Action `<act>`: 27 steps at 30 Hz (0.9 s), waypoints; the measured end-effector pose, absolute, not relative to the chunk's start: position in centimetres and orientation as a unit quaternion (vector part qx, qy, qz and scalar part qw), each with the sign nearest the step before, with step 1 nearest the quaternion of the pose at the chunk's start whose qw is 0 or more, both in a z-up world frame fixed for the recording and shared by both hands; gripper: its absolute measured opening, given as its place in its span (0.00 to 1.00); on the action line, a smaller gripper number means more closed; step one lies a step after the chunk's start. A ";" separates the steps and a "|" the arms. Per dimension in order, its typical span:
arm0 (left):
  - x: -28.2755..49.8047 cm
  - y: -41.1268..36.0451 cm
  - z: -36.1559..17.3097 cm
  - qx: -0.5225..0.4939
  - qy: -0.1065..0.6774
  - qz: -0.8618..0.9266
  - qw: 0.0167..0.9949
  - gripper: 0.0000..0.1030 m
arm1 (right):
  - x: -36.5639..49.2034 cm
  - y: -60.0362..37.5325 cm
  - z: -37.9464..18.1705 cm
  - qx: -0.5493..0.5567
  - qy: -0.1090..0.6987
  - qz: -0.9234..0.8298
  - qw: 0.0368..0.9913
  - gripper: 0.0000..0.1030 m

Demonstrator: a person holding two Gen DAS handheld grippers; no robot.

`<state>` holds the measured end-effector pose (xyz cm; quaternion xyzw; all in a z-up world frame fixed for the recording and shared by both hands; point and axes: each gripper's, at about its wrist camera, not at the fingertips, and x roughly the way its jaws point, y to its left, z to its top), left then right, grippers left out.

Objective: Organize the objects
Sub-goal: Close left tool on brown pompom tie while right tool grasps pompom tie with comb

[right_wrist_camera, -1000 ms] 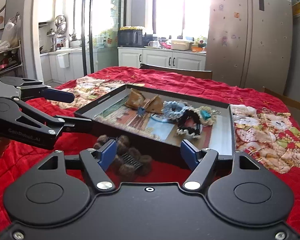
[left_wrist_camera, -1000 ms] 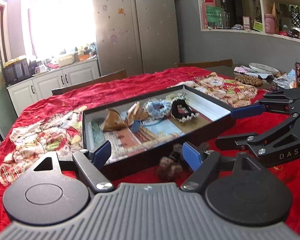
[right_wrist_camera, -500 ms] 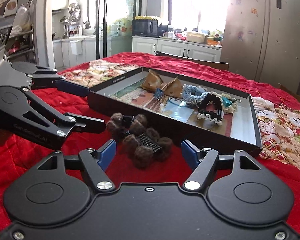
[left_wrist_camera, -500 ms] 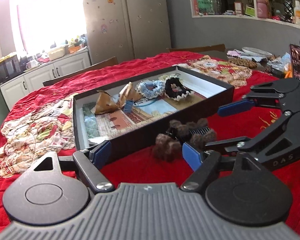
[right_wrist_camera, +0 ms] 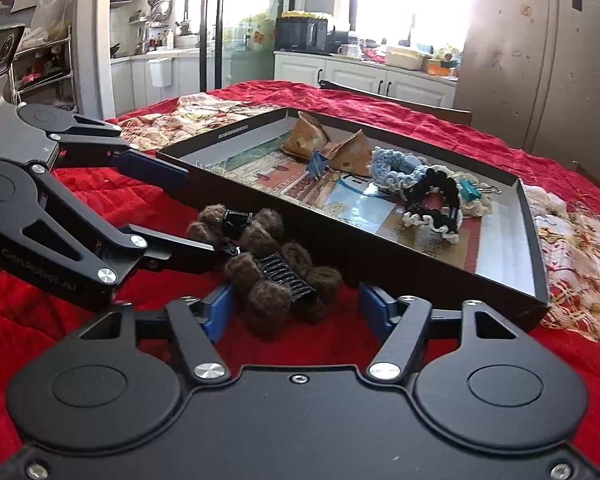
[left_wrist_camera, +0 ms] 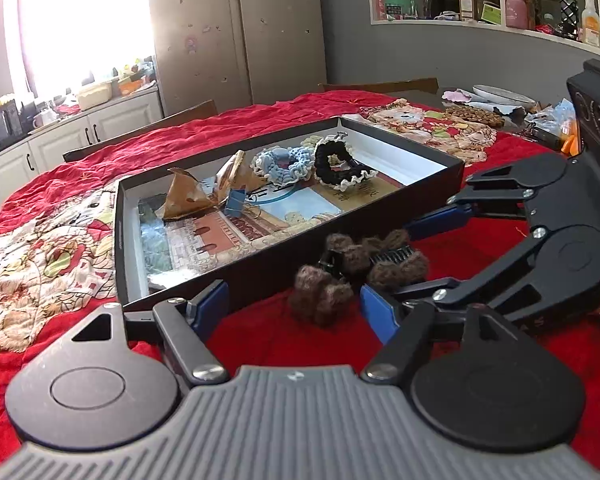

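Both grippers are coming down toward the red quilt (left_wrist_camera: 280, 332) and narrowing as they go, so the fuzzy brown hair claw (right_wrist_camera: 278, 268), which sat further ahead of them a moment ago, is now lying right at their tips. The right gripper (right_wrist_camera: 296, 308) is closing with the claw's near end sitting between its blue pads, not yet pressed. The left gripper (left_wrist_camera: 294, 304) is also closing, with one brown tuft of the claw (left_wrist_camera: 354, 272) between its fingers and nothing clamped. That is looking like the start of a pick-up, probably to lift the claw over into the black tray (right_wrist_camera: 380, 256) just beyond both grippers. The tray wall is standing directly behind the claw, so it is needing a lift rather than a push. Inside the tray, a blue scrunchie (right_wrist_camera: 396, 170), a black frilled scrunchie (right_wrist_camera: 436, 200), two brown paper parcels (right_wrist_camera: 328, 146) and binder clips (right_wrist_camera: 470, 192) are already crowding the far half, leaving the near printed floor freer. The two grippers are sitting close together and may be getting in each other's way.
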<state>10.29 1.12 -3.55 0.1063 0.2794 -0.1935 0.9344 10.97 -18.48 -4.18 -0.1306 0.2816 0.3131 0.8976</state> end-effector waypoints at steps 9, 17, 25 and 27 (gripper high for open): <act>11.1 0.5 -4.1 0.102 0.289 -0.202 0.930 0.71 | 10.8 -19.0 -4.2 -0.124 0.279 0.307 0.901 0.40; 11.7 -0.5 -4.8 0.108 0.299 -0.203 0.926 0.59 | 9.6 -19.6 -4.1 -0.142 0.276 0.296 0.903 0.40; 12.2 -1.0 -5.0 0.105 0.308 -0.197 0.925 0.42 | 9.5 -20.2 -4.0 -0.132 0.280 0.294 0.904 0.40; 12.1 -1.1 -5.0 0.107 0.309 -0.197 0.924 0.40 | 9.4 -20.1 -4.0 -0.133 0.280 0.295 0.904 0.40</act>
